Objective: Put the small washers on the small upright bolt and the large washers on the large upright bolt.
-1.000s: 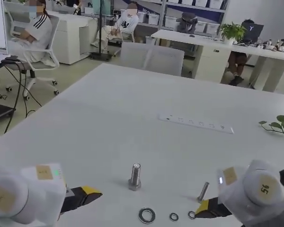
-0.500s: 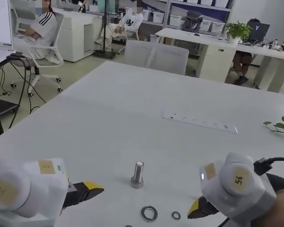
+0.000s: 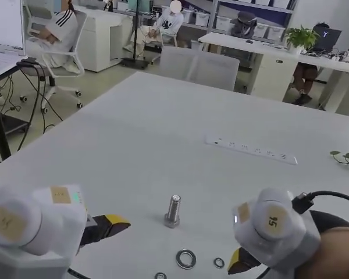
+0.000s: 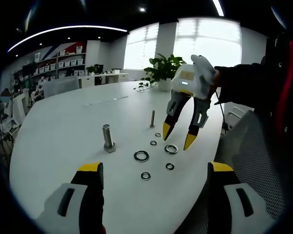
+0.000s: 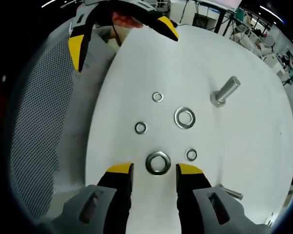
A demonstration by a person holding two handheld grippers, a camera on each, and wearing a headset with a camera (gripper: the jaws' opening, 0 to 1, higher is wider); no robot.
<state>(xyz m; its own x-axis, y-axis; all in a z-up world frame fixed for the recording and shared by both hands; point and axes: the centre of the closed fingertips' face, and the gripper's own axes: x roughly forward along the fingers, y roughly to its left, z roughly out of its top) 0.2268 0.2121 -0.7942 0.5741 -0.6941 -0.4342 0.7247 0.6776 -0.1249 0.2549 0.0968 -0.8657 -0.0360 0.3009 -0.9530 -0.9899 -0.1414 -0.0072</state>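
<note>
My right claw [image 5: 154,171] has dropped, open, over a big round silver metal washer [image 5: 158,163], ready to pinch. My left claw [image 4: 155,169] hangs open.

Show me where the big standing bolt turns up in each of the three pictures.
Head view: the big bolt stands low in the picture, near the middle.
Left gripper view: it stands left of centre, upright.
Right gripper view: it is at the upper right, looking tilted.
Shared landmark: the large washer lying flat nearest the bolt.
</note>
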